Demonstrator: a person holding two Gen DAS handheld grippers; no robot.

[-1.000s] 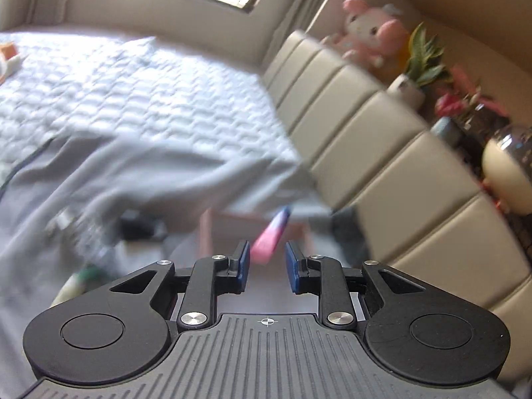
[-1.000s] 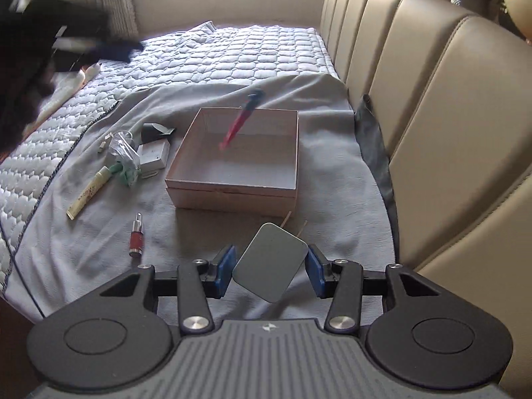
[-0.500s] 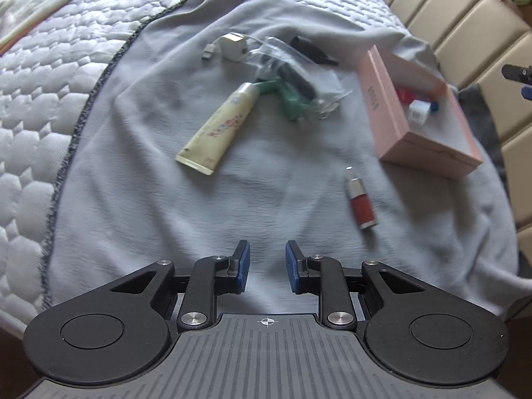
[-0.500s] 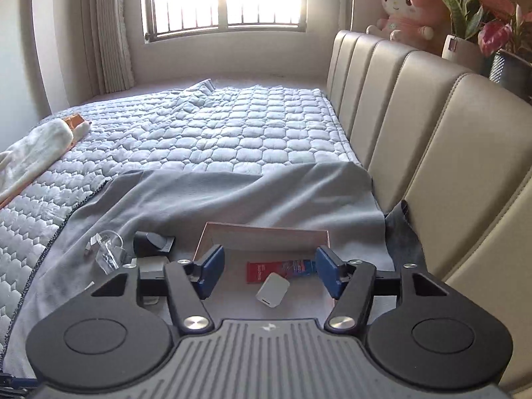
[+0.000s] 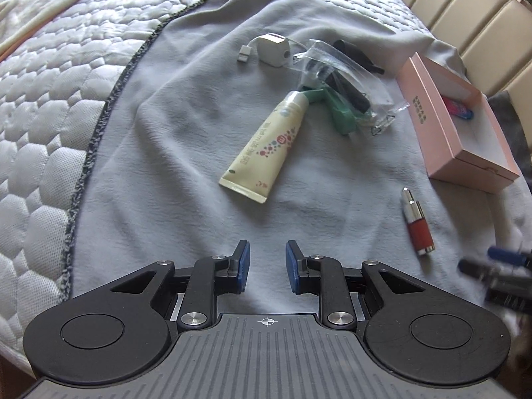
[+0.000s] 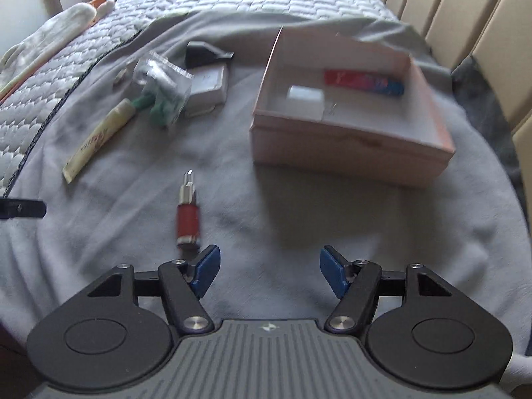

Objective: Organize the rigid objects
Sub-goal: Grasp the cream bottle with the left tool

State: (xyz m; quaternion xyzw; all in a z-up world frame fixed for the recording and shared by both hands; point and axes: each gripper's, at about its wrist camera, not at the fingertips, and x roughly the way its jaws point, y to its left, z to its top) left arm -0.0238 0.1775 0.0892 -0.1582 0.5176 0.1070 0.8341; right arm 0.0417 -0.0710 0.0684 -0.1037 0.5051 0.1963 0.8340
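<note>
A pink box (image 6: pixel 429 123) sits on a grey blanket (image 5: pixel 186 126) and holds a white block (image 6: pixel 305 101) and a red-and-blue tube (image 6: pixel 364 81). The box also shows in the left wrist view (image 5: pixel 447 143). A red bottle with a silver cap (image 6: pixel 187 214) lies just ahead of my right gripper's left finger; it also shows in the left wrist view (image 5: pixel 418 224). A cream tube (image 5: pixel 266 146) lies ahead of my left gripper (image 5: pixel 266 267), which is open a little and empty. My right gripper (image 6: pixel 268 271) is wide open and empty.
A green item in a clear bag (image 5: pixel 345 89), a white charger with cable (image 5: pixel 272 48) and a black item (image 5: pixel 352 51) lie beyond the tube. A beige padded headboard (image 6: pixel 465 16) runs along the right. A white quilt (image 5: pixel 50 106) lies to the left.
My right gripper let go of the white block into the box, opened wide, and dropped toward the red bottle. My left gripper swung from the headboard to the items and moved closer.
</note>
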